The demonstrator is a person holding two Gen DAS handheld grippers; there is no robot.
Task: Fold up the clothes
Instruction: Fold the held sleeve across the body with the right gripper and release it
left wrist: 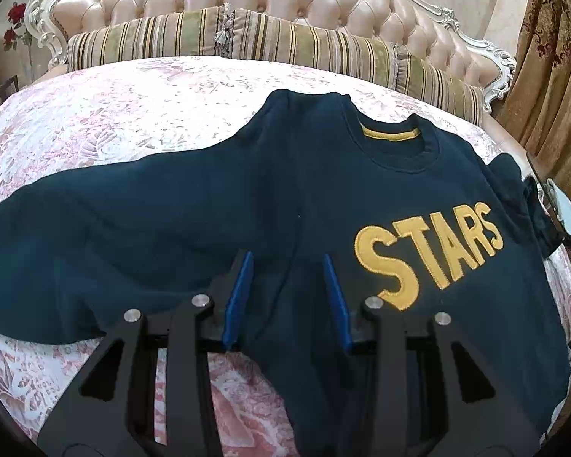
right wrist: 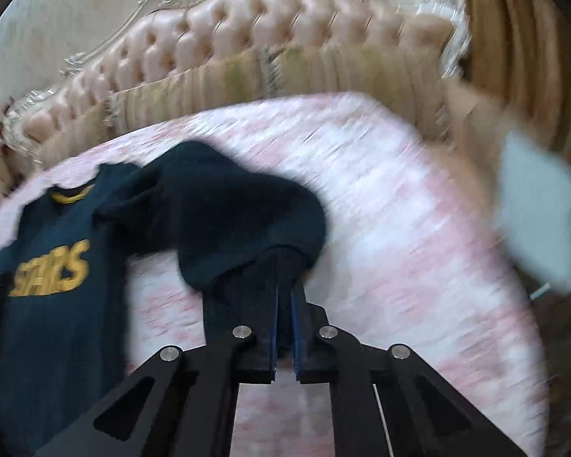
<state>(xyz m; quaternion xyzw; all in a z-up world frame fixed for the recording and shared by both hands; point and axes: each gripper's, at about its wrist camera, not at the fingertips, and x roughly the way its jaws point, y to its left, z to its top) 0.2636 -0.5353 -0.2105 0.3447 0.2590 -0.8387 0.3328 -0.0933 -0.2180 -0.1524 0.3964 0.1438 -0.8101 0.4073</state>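
A navy sweatshirt (left wrist: 323, 198) lies face up on the pink bedspread (left wrist: 133, 114). The left claw (left wrist: 287, 266) hovers part open, its blue pads either side of the cloth. The right claw (right wrist: 284, 289) is clamped on the sleeve cuff (right wrist: 243, 285).

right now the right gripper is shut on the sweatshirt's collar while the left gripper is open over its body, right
Not the collar: the right wrist view shows the right gripper shut on a sleeve cuff of the sweatshirt. The left gripper is open over its body.
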